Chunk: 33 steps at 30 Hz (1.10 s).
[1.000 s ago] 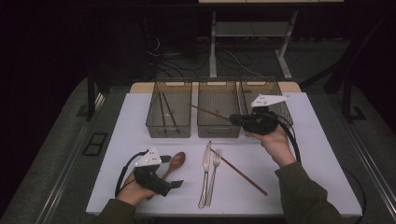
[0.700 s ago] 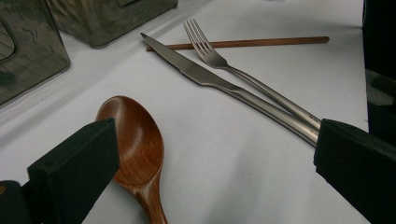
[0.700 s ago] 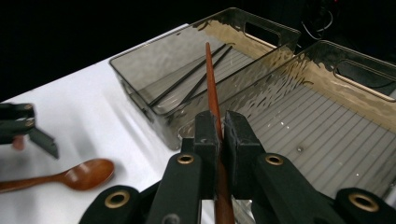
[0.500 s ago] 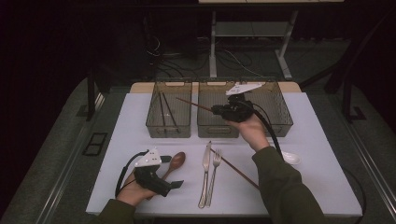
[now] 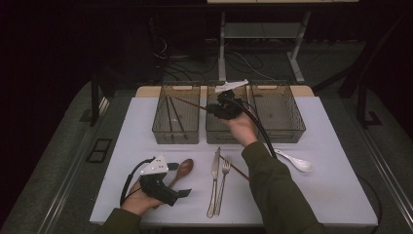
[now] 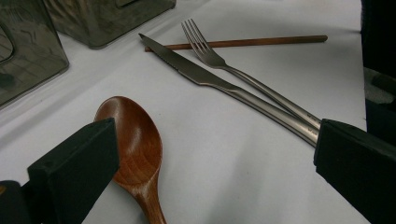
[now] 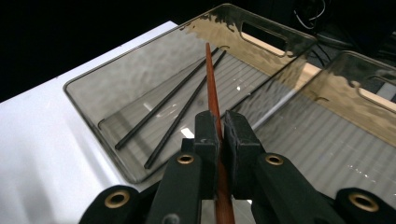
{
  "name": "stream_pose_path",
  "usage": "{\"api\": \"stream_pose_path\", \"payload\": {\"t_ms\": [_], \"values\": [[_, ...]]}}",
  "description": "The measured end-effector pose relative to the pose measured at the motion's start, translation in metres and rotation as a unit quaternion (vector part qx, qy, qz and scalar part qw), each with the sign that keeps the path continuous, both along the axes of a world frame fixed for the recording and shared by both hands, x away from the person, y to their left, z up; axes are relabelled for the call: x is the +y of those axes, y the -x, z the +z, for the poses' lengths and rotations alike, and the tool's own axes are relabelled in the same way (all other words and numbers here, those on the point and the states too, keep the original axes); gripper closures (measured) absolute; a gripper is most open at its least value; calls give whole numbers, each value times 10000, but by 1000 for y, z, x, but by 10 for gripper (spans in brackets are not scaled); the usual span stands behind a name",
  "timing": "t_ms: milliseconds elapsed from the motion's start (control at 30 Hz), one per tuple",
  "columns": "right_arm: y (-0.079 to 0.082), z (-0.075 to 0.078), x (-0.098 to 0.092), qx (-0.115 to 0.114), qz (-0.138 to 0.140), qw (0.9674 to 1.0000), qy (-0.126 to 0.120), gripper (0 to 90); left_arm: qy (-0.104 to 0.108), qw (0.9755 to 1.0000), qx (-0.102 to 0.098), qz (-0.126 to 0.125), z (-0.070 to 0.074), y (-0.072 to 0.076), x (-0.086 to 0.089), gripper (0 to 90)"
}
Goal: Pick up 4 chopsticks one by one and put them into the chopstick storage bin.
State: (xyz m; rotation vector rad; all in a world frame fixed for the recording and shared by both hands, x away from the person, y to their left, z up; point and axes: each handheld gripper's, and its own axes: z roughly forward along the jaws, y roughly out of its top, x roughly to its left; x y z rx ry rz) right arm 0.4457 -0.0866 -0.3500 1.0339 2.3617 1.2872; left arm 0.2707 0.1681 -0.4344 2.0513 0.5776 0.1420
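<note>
My right gripper (image 5: 210, 108) (image 7: 222, 126) is shut on a reddish-brown chopstick (image 5: 190, 103) (image 7: 210, 74). It hovers over the middle clear bin (image 5: 219, 139), and the stick's tip points out over the left bin (image 5: 175, 137) (image 7: 93, 126). Two black chopsticks (image 5: 173, 114) (image 7: 177, 109) lie in that left bin. At the front left, my left gripper (image 5: 179, 179) (image 6: 215, 135) rests open on the table. A wooden spoon (image 5: 182, 168) (image 6: 135, 140) lies beside one of its jaws.
A knife (image 5: 215, 180) (image 6: 205, 77) and a fork (image 5: 223, 183) (image 6: 219, 60) lie side by side at the front centre. A second brown chopstick (image 5: 236, 168) (image 6: 252, 43) lies behind them. A white spoon (image 5: 297, 162) sits to the right, below the right bin (image 5: 282, 131).
My right hand has carried the brown chopstick leftward, from over the right bin to over the middle bin. The left hand has stayed put.
</note>
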Motion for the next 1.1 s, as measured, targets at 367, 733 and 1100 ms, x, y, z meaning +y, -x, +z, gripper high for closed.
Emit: {"api": "stream_pose_path", "payload": {"t_ms": [367, 733, 1100], "values": [[-25, -17, 47, 114, -128, 9992, 350, 843, 51, 10000, 4, 14, 1, 0, 1, 0], [-45, -26, 79, 186, -296, 9978, 565, 842, 87, 10000, 15, -8, 1, -1, 2, 0], [-47, -25, 80, 215, -274, 9984, 445, 672, 130, 9999, 0, -10, 1, 0, 2, 0]]}}
